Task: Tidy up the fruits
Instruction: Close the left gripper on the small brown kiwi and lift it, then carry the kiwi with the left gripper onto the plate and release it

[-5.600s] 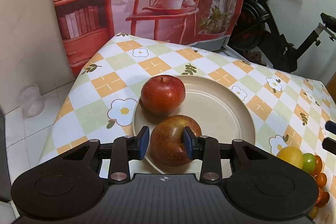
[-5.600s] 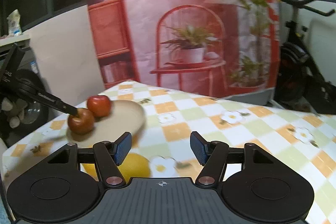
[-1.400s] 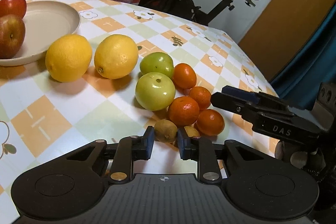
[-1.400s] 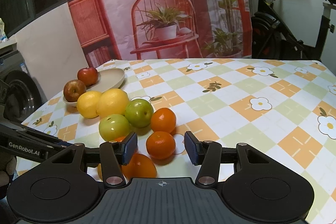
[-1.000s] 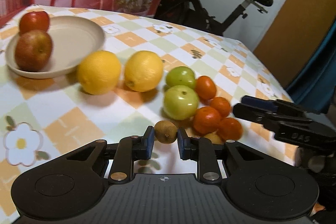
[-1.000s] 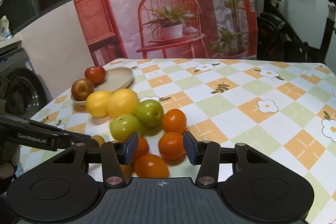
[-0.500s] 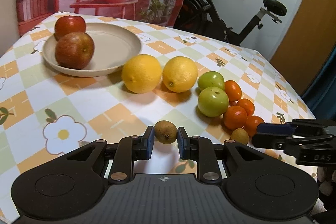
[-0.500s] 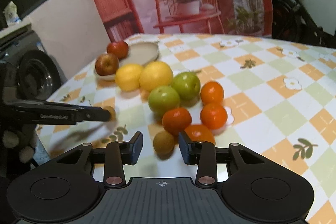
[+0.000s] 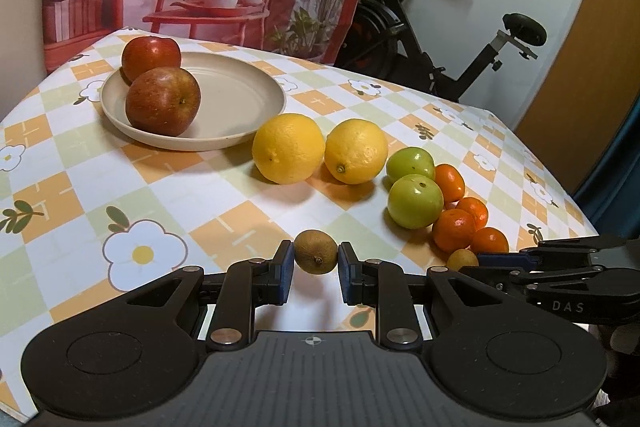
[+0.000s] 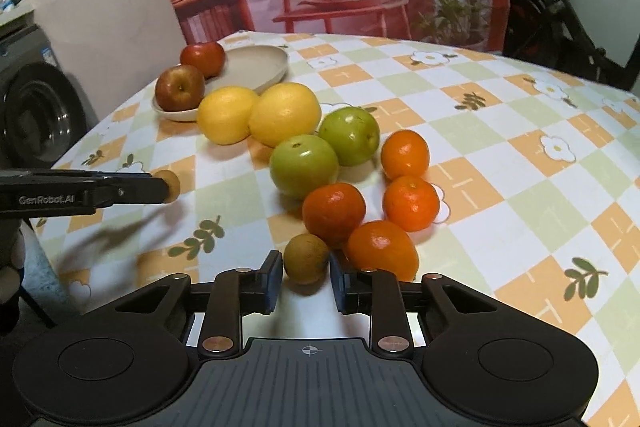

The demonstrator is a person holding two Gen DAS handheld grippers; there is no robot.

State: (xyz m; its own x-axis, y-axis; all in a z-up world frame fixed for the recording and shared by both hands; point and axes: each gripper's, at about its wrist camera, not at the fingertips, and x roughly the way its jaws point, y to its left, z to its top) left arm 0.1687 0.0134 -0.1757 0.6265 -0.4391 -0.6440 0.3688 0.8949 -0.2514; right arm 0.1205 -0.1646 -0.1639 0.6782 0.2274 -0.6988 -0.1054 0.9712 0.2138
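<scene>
From the left wrist view, the left tool point(image 9: 316, 263) is clamped on a small brown kiwi point(image 9: 316, 251), both blue pads against its sides, and the fruit hangs clear above the checked tabletop point(image 9: 224, 227). Ahead of the tool and to its left stands a beige plate point(image 9: 236, 99) carrying two red apples point(image 9: 162, 101). Straight ahead lie two lemons point(image 9: 289, 147) side by side. Ahead to the right are two green apples point(image 9: 415, 201) touching a cluster of mandarins point(image 9: 454, 230). At the right edge the right tool point(image 9: 496, 261) reaches in just beside a second kiwi point(image 9: 462, 259) at the near end of that cluster.

From the right wrist view, the right tool point(image 10: 306, 273) is closed on the second kiwi point(image 10: 306, 258), its pads against both sides; the fruit sits low at the tabletop point(image 10: 520, 163), touching the nearest mandarins point(image 10: 382, 249). Ahead lie the green apples point(image 10: 303, 165), then the lemons point(image 10: 285, 113), and farthest, ahead to the left, the plate point(image 10: 256, 67) with the red apples point(image 10: 180, 87). Well to the left, the left tool point(image 10: 166, 187) holds its kiwi point(image 10: 170, 185) off the tabletop.
</scene>
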